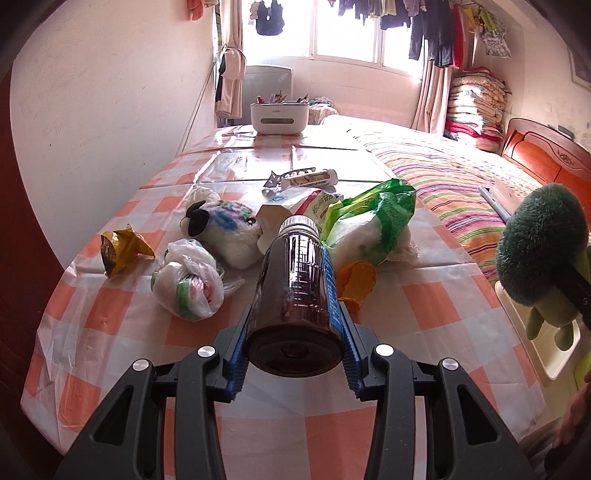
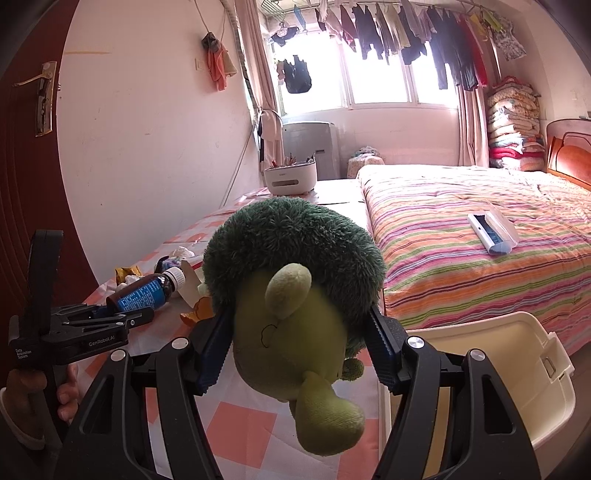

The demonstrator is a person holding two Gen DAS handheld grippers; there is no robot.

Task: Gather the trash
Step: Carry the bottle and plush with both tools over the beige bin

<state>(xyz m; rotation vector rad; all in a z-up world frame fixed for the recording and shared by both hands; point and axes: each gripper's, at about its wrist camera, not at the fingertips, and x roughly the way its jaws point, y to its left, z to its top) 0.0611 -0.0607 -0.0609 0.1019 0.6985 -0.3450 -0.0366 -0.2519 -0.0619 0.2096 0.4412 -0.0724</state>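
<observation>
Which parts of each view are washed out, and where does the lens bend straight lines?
Left wrist view: the window is blown out, glare streaks the tablecloth, and the wall edge bows. Right wrist view: the window is overexposed, whitening the near bed; the door curves.

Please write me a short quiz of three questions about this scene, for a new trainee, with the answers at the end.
1. True or false: the left hand-held gripper is shut on the brown plastic bottle with a blue label.
2. What does the right hand-held gripper hold? A) a yellow crumpled wrapper B) the green plush broccoli toy C) a white plastic bag
3. Fill in: the cream plastic bin stands between the checked orange-and-white tablecloth and the ____ with the striped cover.

Key: 1 true; 2 B; 3 bed.
</observation>
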